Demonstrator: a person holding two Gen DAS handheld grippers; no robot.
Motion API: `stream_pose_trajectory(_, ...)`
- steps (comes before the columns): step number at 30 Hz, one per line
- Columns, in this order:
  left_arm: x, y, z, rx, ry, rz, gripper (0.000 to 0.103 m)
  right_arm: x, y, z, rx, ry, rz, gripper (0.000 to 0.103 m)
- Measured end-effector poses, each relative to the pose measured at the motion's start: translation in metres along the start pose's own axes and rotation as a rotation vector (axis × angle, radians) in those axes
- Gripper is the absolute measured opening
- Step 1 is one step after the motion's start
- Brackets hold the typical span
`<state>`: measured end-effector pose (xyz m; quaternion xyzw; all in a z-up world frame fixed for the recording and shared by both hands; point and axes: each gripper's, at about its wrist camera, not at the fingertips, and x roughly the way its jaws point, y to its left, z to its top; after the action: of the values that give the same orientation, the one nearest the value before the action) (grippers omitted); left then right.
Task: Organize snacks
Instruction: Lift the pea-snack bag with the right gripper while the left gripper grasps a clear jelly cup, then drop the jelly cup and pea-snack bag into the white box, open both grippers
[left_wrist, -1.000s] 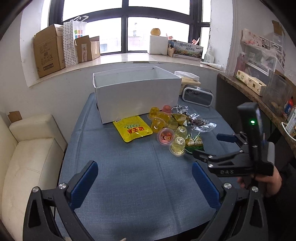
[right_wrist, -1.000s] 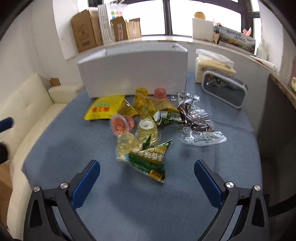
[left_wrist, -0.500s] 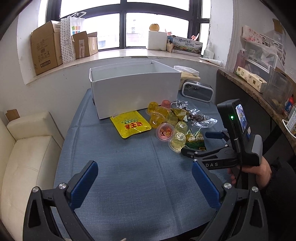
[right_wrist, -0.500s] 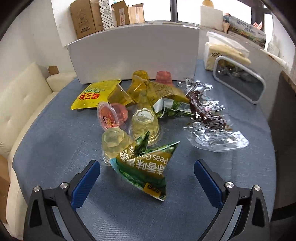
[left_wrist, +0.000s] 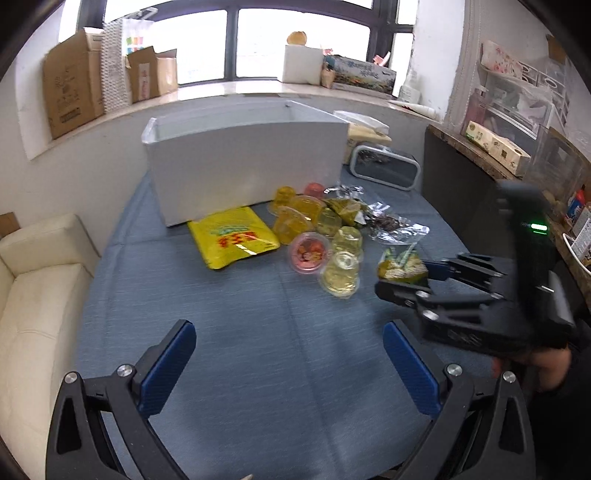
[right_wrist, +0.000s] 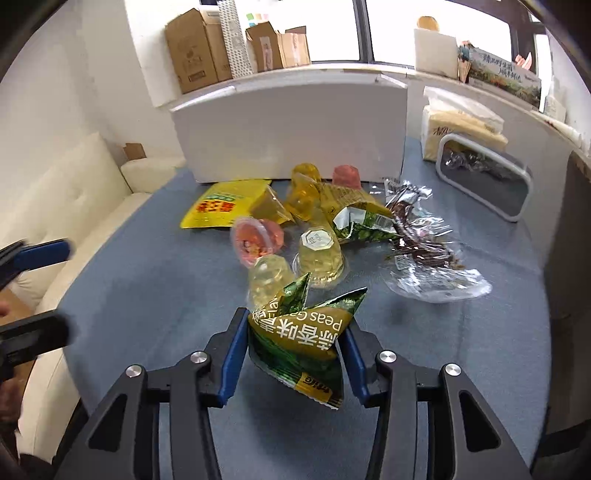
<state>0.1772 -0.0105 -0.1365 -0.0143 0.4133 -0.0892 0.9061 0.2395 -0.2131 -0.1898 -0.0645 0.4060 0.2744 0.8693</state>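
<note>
Here the right gripper (right_wrist: 295, 354) is closing its jaws on the green pea packet (right_wrist: 299, 332), which sits between the blue pads (right_wrist: 231, 354) at the near edge of the snack pile on the blue tablecloth (right_wrist: 147, 295); both pads appear to press its sides already. The packet looks like a light, air-puffed foil pouch, soft and crinkly, so it will likely dent under pressure and could slip or rotate if pinched only at a corner. Taking it across the puffed middle, as now, seems the safer hold; a gentle squeeze should be enough, since a hard one might crush the contents or pop the seal. The left gripper (left_wrist: 288, 369) hovers over bare cloth with its fingers spread wide and nothing between them. Beyond the packet lie clear jelly cups (right_wrist: 321, 258), which look rigid and smooth and sit close enough to be nudged when the packet lifts, a yellow pouch (right_wrist: 218, 206) and a crumpled clear wrapper (right_wrist: 424, 266). The white box (right_wrist: 291, 133), open at the top, stands behind the pile and is probably where the snacks go.
</note>
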Motion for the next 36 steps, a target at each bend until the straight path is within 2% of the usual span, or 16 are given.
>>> stream_pose_trajectory(9, 0.061, -0.039, 0.021, -0.040, 0.038, 0.009, 0.103, -0.084, -0.020, -0.033, 0.102, -0.104, -0.024, 0.051)
stream_pose_trajectory(12, 0.083, -0.054, 0.027, -0.027, 0.040, 0.065, 0.102, -0.098, -0.028, -0.042, 0.117, -0.119, -0.038, 0.051)
stream_pose_trajectory(14, 0.097, -0.057, 0.031, -0.035, 0.049, 0.066, 0.096, -0.104, -0.034, -0.048, 0.132, -0.118, -0.033, 0.051)
stream_pose_trajectory(16, 0.109, -0.058, 0.033, -0.035, 0.069, 0.078, 0.079, -0.109, -0.040, -0.053, 0.142, -0.122, -0.040, 0.051)
stream_pose_trajectory(17, 0.114, -0.058, 0.034, -0.033, 0.075, 0.082, 0.077, -0.111, -0.043, -0.055, 0.150, -0.123, -0.036, 0.051)
stream_pose_trajectory(19, 0.121, -0.055, 0.034, -0.051, 0.081, 0.089, 0.061, -0.114, -0.046, -0.057, 0.159, -0.130, -0.033, 0.051)
stream_pose_trajectory(20, 0.123, -0.053, 0.034, -0.061, 0.085, 0.084, 0.058, -0.115, -0.048, -0.058, 0.162, -0.131, -0.032, 0.051)
stream_pose_trajectory(21, 0.123, -0.052, 0.034, -0.059, 0.076, 0.084, 0.048, -0.116, -0.049, -0.060, 0.165, -0.133, -0.032, 0.051)
stream_pose_trajectory(22, 0.121, -0.052, 0.032, -0.050, 0.063, 0.075, 0.042, -0.116, -0.050, -0.060, 0.170, -0.133, -0.029, 0.051)
stream_pose_trajectory(29, 0.101, -0.048, 0.023, -0.031, 0.027, 0.043, 0.042, -0.110, -0.046, -0.059, 0.166, -0.131, -0.005, 0.051)
stream_pose_trajectory(32, 0.081, -0.045, 0.021, -0.026, 0.009, 0.021, 0.042, -0.107, -0.042, -0.055, 0.158, -0.134, 0.007, 0.051)
stream_pose_trajectory(36, 0.045, -0.040, 0.022, 0.001, -0.056, 0.016, 0.042, -0.101, -0.034, -0.046, 0.142, -0.134, 0.022, 0.051)
